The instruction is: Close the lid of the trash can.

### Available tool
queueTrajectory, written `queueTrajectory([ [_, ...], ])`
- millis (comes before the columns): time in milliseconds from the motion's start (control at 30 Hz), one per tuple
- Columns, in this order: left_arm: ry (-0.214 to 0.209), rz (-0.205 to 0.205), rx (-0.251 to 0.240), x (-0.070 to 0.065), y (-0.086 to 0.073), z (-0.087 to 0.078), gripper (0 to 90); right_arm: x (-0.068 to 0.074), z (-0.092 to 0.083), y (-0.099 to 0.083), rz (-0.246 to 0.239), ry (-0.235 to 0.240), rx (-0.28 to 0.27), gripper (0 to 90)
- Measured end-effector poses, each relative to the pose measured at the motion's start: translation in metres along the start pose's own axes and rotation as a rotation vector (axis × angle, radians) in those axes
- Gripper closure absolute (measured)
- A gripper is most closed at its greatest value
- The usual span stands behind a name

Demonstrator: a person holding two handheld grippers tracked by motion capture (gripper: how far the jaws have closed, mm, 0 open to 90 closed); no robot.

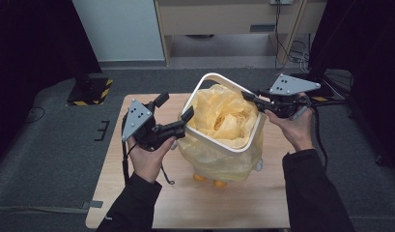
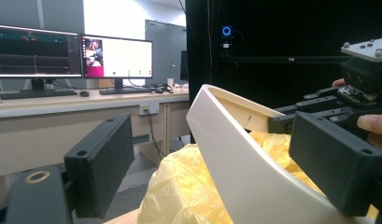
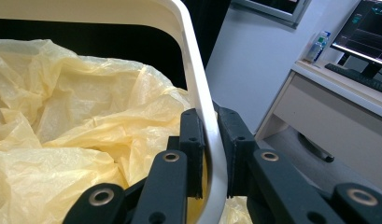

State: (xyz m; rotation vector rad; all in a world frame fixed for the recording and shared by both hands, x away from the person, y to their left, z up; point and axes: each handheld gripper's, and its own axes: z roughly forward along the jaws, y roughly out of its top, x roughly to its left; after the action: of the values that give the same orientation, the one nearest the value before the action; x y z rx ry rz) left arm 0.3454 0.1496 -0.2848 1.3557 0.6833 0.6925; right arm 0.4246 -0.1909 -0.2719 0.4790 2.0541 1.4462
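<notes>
White bin [image 1: 219,140], frame centre, tilted toward the viewer; crumpled yellow bag [image 1: 224,116] lines it, draping over the near rim.

Setting: a lab or recording room. A small wooden table [image 1: 137,203] stands on grey carpet [image 1: 55,145], with black curtains [image 1: 31,48] at 9 and 3 o'clock. A stand base with hazard stripes [image 1: 91,91] sits at 10 o'clock. Desks carry monitors [image 2: 116,58], a keyboard [image 2: 30,94] and cables [image 1: 282,43]
</notes>
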Motion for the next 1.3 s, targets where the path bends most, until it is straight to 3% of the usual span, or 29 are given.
queueTrajectory([
  [567, -0.029, -0.003, 0.009, -0.006, -0.001, 0.007, 13.4, -0.006, 0.001, -0.011, 0.042, -0.013, -0.029, 80.3],
  [733, -0.029, 0.008, 0.014, -0.006, 0.0, 0.008, 13.7, -0.005, 0.001, -0.009, 0.002, -0.036, -0.007, 80.4],
  [1067, -0.039, -0.002, 0.019, -0.006, 0.0, 0.01, 13.2, -0.009, 0.003, -0.014, 0.072, 0.005, -0.046, 80.3],
  [1167, -0.037, 0.006, 0.037, -0.008, -0.001, 0.012, 13.4, -0.008, 0.002, -0.013, 0.08, 0.024, -0.047, 79.9],
  [1200, -0.022, 0.023, 0.064, -0.008, -0.001, 0.012, 14.9, -0.007, 0.001, -0.013, 0.082, 0.028, -0.045, 78.6],
  [1300, -0.031, 0.0, 0.054, -0.007, -0.003, 0.012, 14.0, -0.007, 0.001, -0.014, 0.086, 0.021, -0.057, 75.0],
])
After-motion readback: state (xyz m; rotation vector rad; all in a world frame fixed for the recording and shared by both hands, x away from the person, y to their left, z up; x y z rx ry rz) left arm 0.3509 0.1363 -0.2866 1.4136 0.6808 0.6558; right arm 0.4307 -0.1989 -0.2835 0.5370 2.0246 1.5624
